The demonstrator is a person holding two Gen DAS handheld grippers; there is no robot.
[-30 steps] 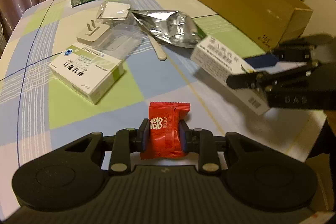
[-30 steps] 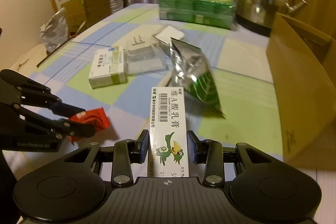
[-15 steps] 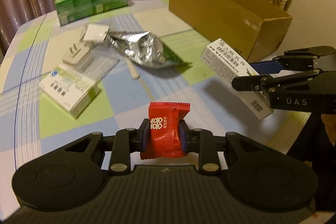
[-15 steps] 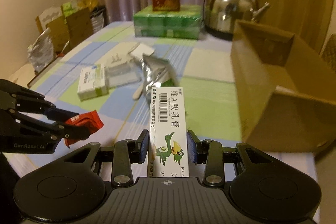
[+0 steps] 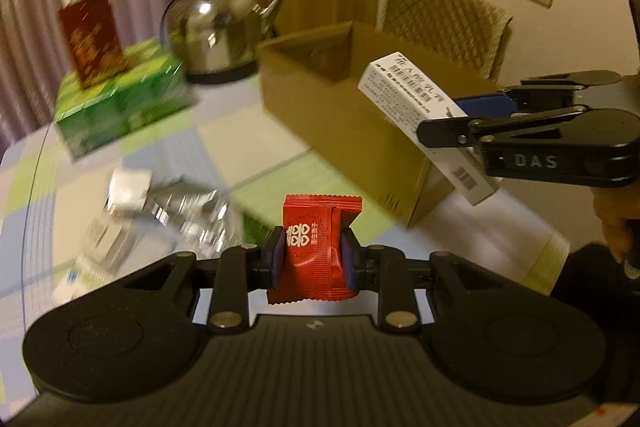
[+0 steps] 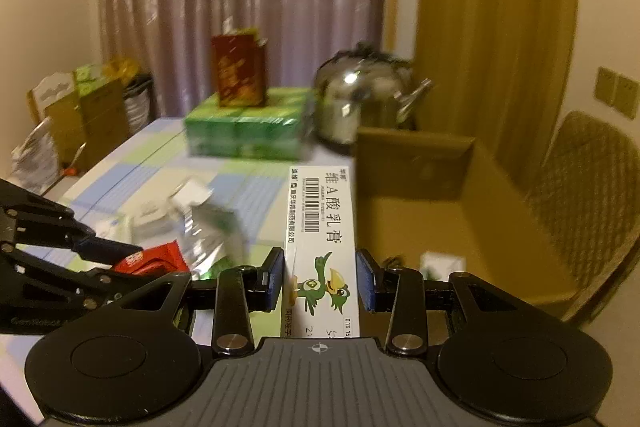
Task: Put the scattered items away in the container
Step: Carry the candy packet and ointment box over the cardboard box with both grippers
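Note:
My left gripper [image 5: 314, 259] is shut on a red candy packet [image 5: 316, 247] and holds it above the table, short of the near end of the open cardboard box [image 5: 340, 115]. My right gripper [image 6: 322, 279] is shut on a long white ointment box [image 6: 320, 239] with a green bird print, held in the air at the box's left wall [image 6: 416, 163]. The ointment box also shows in the left wrist view [image 5: 424, 119], over the cardboard box's near corner. A small white item [image 6: 442, 263] lies inside the cardboard box. The left gripper and the candy [image 6: 152, 259] show at lower left in the right wrist view.
On the checked tablecloth [image 5: 256, 131] lie a blurred silver foil pouch [image 5: 188, 207] and white packets [image 5: 128, 187]. A steel kettle [image 5: 216, 27], a green carton stack [image 5: 120, 103] with a red box [image 5: 92, 35] on top stand behind. A woven chair [image 5: 448, 23] is beyond the cardboard box.
Both grippers have risen and swung right toward the cardboard box, each with its item held. The view now looks over the box's rim, and the table items have dropped to the lower left.

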